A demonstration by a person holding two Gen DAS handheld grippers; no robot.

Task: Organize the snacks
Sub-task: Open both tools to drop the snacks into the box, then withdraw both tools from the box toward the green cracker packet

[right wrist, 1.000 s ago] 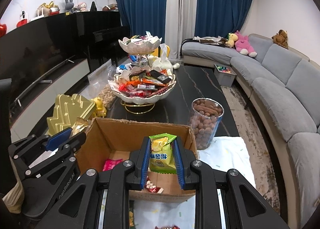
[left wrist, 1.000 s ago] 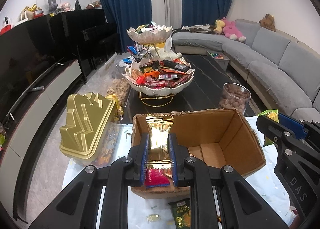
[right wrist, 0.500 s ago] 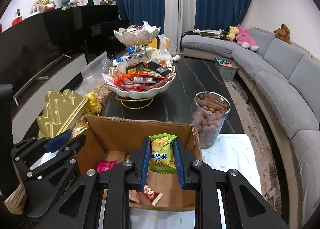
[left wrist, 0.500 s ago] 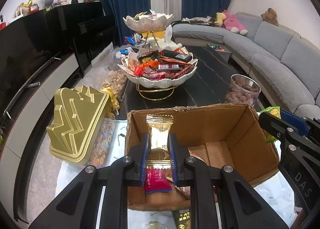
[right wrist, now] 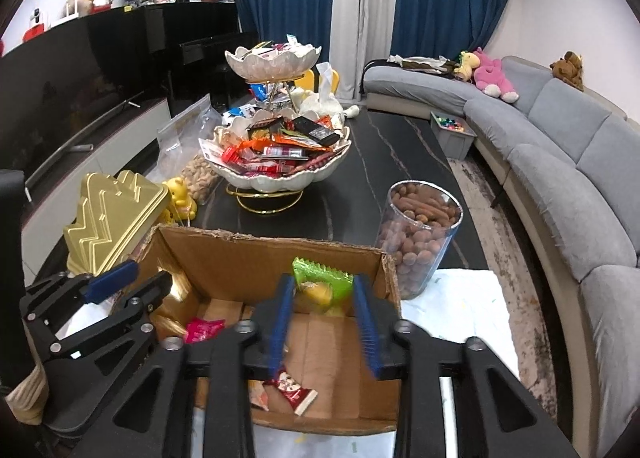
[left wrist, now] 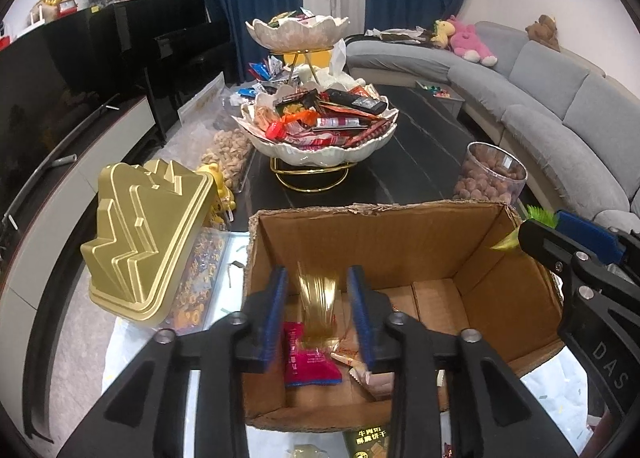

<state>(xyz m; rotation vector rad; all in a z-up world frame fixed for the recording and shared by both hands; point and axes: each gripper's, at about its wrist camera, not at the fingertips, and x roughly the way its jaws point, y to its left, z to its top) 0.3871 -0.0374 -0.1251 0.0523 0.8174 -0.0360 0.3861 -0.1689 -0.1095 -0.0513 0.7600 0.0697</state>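
Observation:
An open cardboard box (left wrist: 360, 214) (right wrist: 280, 244) stands on a white cloth in front of both grippers. My left gripper (left wrist: 318, 314) hangs over its left half with jaws opening. A blurred gold packet (left wrist: 318, 304) drops between the blue pads, clear of both. Below it lies a pink packet (left wrist: 310, 364). My right gripper (right wrist: 322, 318) hangs over the box's right half, jaws opening too. A green and yellow packet (right wrist: 320, 284) sits tilted and loose between its pads. A red packet (right wrist: 294, 392) lies on the box floor. Each gripper shows in the other's view (left wrist: 550, 232) (right wrist: 148, 276).
A gold zigzag tin lid (left wrist: 144, 250) leans left of the box. Behind stand a two-tier shell bowl (left wrist: 320, 150) heaped with snacks and a clear jar of brown nuts (right wrist: 420, 234). A bag of peanuts (left wrist: 228, 156) lies at the table's left. A grey sofa (right wrist: 560, 162) curves along the right.
Both grippers have gone from shut on their packets to parted jaws. The gold packet and the green packet have slipped free and blur downward. Both hands have sunk closer over the box.

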